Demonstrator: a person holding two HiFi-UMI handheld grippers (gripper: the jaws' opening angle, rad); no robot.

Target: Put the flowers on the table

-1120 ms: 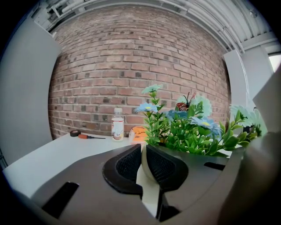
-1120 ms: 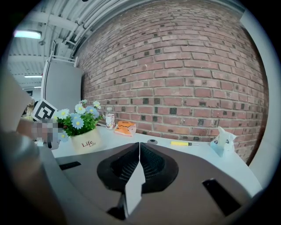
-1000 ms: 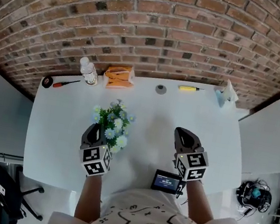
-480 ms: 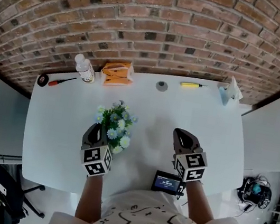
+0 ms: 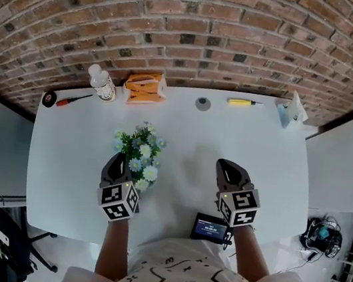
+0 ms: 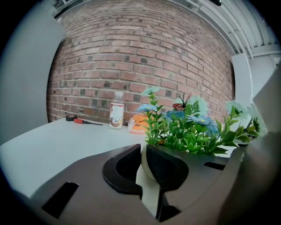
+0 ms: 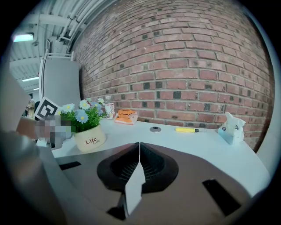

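Behind the flowers [image 5: 139,154]: bottle [image 5: 102,83], orange pack [image 5: 145,89], red screwdriver [image 5: 70,101].

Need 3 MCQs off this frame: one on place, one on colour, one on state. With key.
1. Where is the yellow screwdriver?
A) at the table's far edge, by the brick wall
B) at its near edge
C) on the floor

2. What colour is the pot?
A) black
B) cream
C) red

3. How is the right gripper?
A) wide open
B) shut on the pot
C) shut, empty

Key:
1 A: it lies along the far edge, under the wall.
2 B: the right gripper view shows its cream side.
3 C: the jaws meet with nothing between them.
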